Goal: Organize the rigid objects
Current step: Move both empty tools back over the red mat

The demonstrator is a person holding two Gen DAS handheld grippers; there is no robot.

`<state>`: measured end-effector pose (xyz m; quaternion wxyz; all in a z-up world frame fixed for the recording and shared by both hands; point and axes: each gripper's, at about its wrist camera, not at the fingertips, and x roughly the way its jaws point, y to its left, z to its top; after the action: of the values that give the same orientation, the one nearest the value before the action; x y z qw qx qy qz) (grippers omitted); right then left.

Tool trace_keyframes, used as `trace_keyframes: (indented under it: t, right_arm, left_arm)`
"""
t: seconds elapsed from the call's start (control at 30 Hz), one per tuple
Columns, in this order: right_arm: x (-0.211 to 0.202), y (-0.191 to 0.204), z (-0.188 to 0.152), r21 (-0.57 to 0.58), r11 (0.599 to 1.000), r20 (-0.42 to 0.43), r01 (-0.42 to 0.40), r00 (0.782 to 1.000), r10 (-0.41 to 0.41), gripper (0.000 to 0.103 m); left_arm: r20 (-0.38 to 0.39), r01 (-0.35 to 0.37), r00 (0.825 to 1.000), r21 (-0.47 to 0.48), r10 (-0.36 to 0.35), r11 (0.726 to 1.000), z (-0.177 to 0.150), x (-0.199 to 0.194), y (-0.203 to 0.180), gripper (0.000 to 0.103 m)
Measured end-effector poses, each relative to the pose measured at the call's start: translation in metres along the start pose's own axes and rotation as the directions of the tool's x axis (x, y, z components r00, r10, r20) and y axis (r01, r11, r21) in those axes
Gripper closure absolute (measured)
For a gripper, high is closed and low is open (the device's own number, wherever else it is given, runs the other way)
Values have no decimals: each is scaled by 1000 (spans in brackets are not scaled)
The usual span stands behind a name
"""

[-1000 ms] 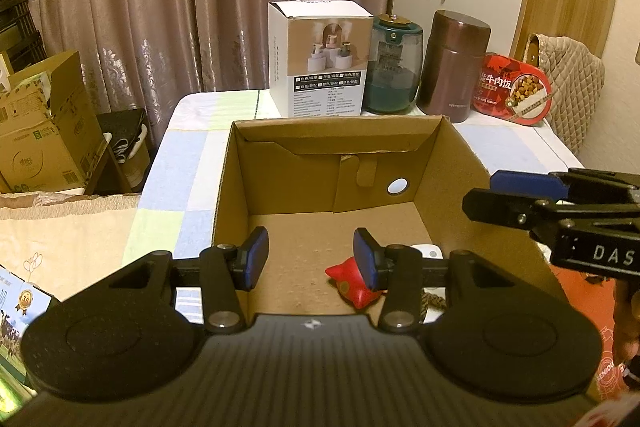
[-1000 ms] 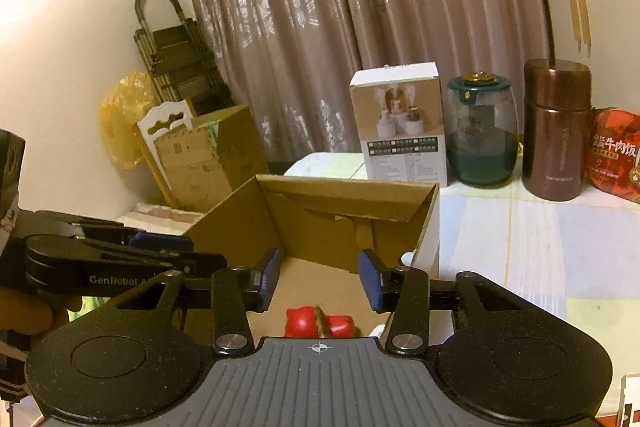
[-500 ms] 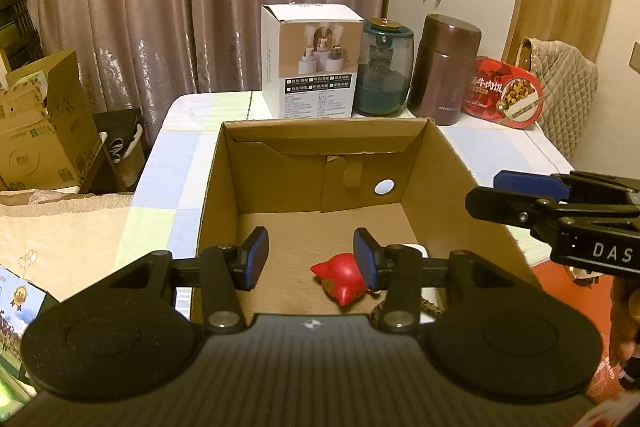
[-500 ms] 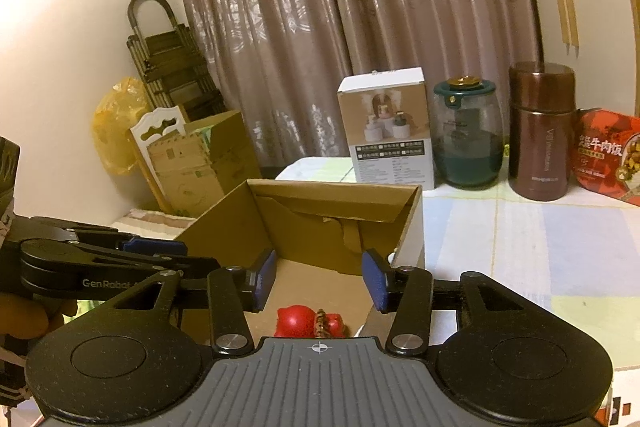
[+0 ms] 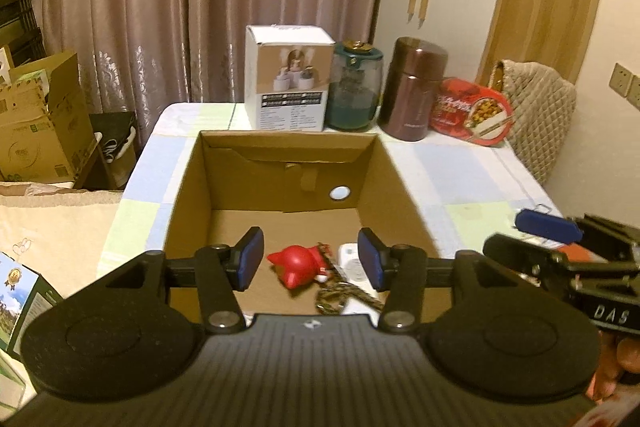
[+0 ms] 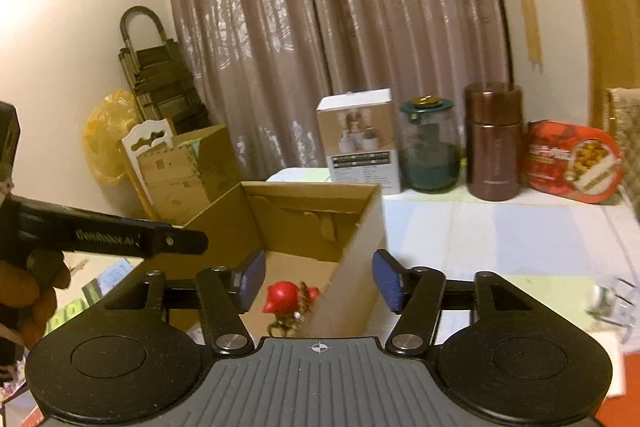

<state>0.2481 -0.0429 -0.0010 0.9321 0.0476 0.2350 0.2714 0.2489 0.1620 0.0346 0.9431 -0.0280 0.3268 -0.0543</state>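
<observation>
Counting one red figurine point(image 5: 298, 264), one box point(image 5: 224, 163)

My own left gripper point(image 5: 311, 258) body covers the near wall of the cardboard box point(image 5: 288, 141) and the front of its floor. The white device point(image 5: 352, 261) shows only as a corner behind my right-hand pad, and the brown patterned strap point(image 5: 340, 297) runs under my body, its end unseen. In my right wrist view the box's side wall hides part of the red figure point(image 6: 284, 297), and motion blur smears the clear object point(image 6: 612, 303) at the right edge past telling. The print on the white carton point(image 5: 290, 79) and the red tin point(image 5: 472, 117) is too small to read. The hand point(image 6: 28, 291) is cut off by the left edge.
</observation>
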Motion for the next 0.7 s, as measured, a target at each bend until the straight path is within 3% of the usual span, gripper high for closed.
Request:
trace_keyframes:
  t: [0.23, 0.5, 0.7]
  right_arm:
    - [-55, -17, -15, -7, 996, 33, 85, 996, -85, 23]
    - [-119, -52, -40, 78, 979, 25, 187, 982, -189, 19]
    - [-161, -83, -55, 170, 953, 19, 249, 966, -256, 19]
  left_arm:
    - [31, 30, 999, -22, -29, 999, -10, -37, -33, 34]
    - [91, 85, 992, -7, -84, 996, -31, -78, -82, 12]
    - [116, 116, 986, 39, -120, 992, -46, -95, -131, 7]
